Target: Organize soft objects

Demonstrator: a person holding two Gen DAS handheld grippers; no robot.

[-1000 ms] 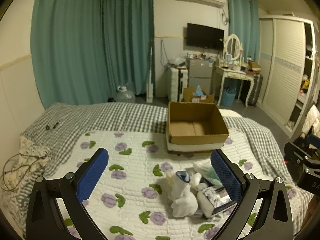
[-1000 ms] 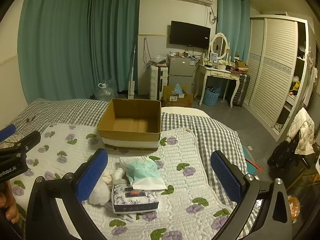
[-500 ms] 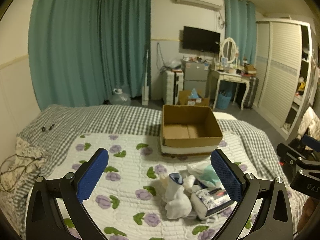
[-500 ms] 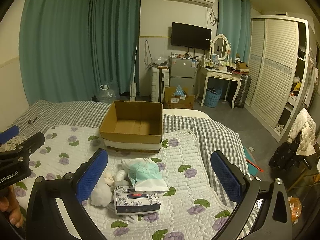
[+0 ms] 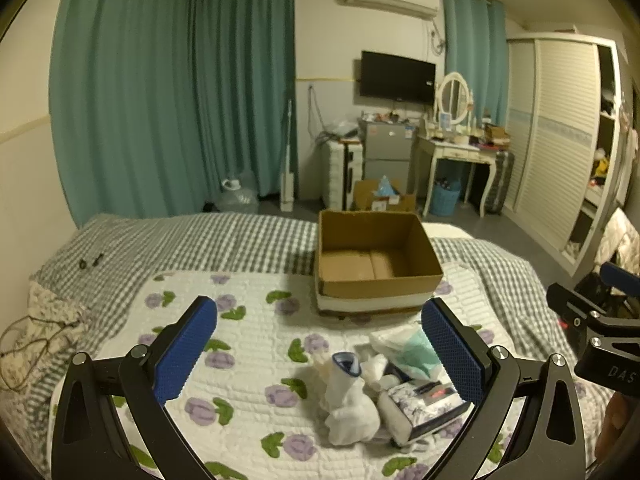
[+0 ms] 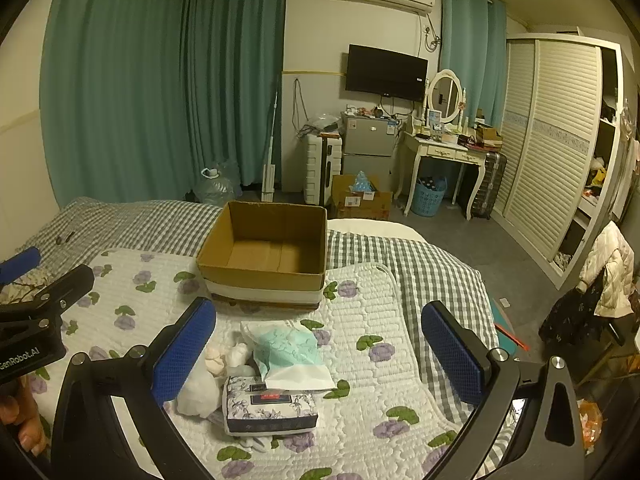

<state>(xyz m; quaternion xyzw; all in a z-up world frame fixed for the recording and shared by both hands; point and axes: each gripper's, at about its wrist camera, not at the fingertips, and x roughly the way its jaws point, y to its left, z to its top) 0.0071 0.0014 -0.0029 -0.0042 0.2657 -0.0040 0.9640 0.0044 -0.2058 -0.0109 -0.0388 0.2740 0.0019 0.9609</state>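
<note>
Left gripper point(image 5: 320, 348) spread wide, nothing between pads, hovers above floral quilt point(image 5: 248, 344). Heap on quilt, left to right: white sock bundle point(image 6: 199, 392), floral tissue pack point(image 6: 271, 407), teal-white tissue pack point(image 6: 286, 350). Open cardboard box point(image 6: 264, 256) just behind heap. Right gripper point(image 6: 320, 348) equally wide, holding nothing.

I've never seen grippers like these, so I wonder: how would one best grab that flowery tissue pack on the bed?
Probably across the tissue pack's two long sides, coming down from above with the right gripper. It lies flat on the quilt, soft and narrower that way, with its top and near side uncovered.
</note>
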